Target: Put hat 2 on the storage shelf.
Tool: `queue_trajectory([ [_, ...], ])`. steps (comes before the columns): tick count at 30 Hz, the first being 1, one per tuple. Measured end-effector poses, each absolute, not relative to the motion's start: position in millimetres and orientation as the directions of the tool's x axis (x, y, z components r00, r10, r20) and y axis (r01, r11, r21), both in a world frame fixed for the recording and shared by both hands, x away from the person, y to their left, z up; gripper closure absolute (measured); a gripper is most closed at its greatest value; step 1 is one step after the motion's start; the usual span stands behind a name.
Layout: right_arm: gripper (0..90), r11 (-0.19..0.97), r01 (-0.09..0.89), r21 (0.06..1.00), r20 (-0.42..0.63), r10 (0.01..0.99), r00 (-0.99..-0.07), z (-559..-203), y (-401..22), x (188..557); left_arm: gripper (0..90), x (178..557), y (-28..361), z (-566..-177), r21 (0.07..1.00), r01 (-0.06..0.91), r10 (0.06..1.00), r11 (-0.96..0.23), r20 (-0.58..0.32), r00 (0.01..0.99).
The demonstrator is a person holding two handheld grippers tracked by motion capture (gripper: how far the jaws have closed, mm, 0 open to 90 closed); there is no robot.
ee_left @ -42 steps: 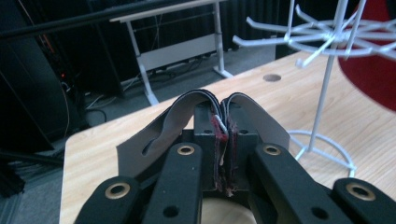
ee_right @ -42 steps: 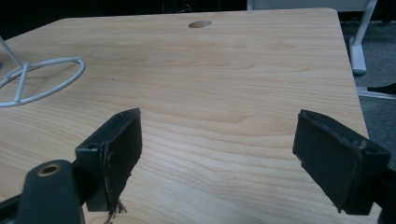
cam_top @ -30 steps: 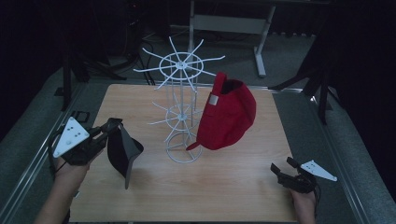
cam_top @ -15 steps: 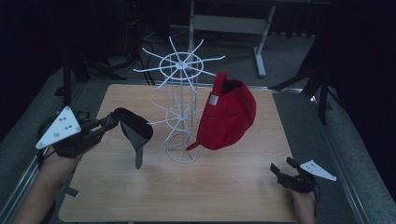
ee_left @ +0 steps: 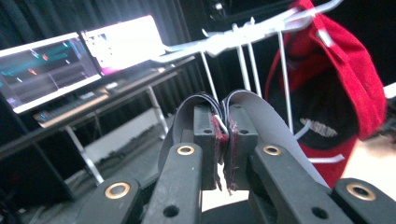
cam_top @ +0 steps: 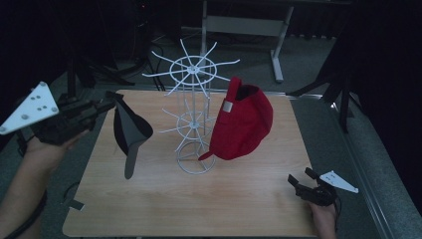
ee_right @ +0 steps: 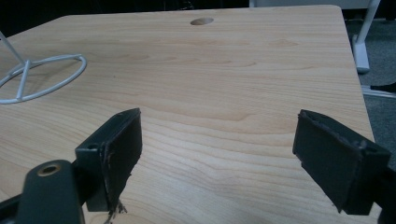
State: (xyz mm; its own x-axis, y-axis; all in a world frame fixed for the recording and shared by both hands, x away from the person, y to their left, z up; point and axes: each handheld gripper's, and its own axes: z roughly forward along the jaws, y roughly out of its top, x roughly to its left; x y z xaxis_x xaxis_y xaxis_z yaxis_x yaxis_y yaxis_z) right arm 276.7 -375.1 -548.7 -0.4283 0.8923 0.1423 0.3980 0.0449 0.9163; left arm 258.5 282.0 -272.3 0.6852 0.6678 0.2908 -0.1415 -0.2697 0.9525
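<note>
Black fabric, a cap (cam_top: 129,132), hung from the left tongs (cam_top: 110,102), which were pressed together on its rear edge; in the left gripper view the grey band of the cap (ee_left: 261,116) curled up around both sides of the pinching pads (ee_left: 219,135). The cap was raised clear of the tabletop (cam_top: 199,199), its brim pointing down, just ahead of the left tongs and short of the white wire rack (cam_top: 191,117). The left hand (cam_top: 45,149) held the gripper at the tabletop's left edge.

Beyond the left tongs, past the rack, a red cap (cam_top: 244,124) hung on one of the rack's arms, its brim down near the round wire base (cam_top: 194,158). In the left gripper view the red cap (ee_left: 345,79) showed its dark inside, right of the tongs, under the rack's spokes (ee_left: 243,39); two lit screens (ee_left: 70,58) stood off to the left on a desk.

The right tongs (cam_top: 300,180) were spread wide, low over the near right corner of the tabletop, holding nothing. In the right gripper view, bare wood (ee_right: 224,93) lay between the jaws, with the rack's base (ee_right: 42,77) ahead to their left.
</note>
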Motion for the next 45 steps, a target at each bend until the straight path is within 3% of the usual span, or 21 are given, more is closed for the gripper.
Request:
queue_trajectory([
  [25,15.5,0.048,0.4,0.915,0.139,0.894,-0.427,-548.9,-375.6,276.8,86.1,298.0,239.8,-220.4,0.947,-0.19,0.658,-0.258,0.316,0.683],
  [45,15.5,0.049,0.4,0.915,0.14,0.893,-0.428,-549.3,-376.1,276.9,85.2,319.5,222.3,-229.3,0.955,-0.093,0.633,-0.282,0.258,0.73],
])
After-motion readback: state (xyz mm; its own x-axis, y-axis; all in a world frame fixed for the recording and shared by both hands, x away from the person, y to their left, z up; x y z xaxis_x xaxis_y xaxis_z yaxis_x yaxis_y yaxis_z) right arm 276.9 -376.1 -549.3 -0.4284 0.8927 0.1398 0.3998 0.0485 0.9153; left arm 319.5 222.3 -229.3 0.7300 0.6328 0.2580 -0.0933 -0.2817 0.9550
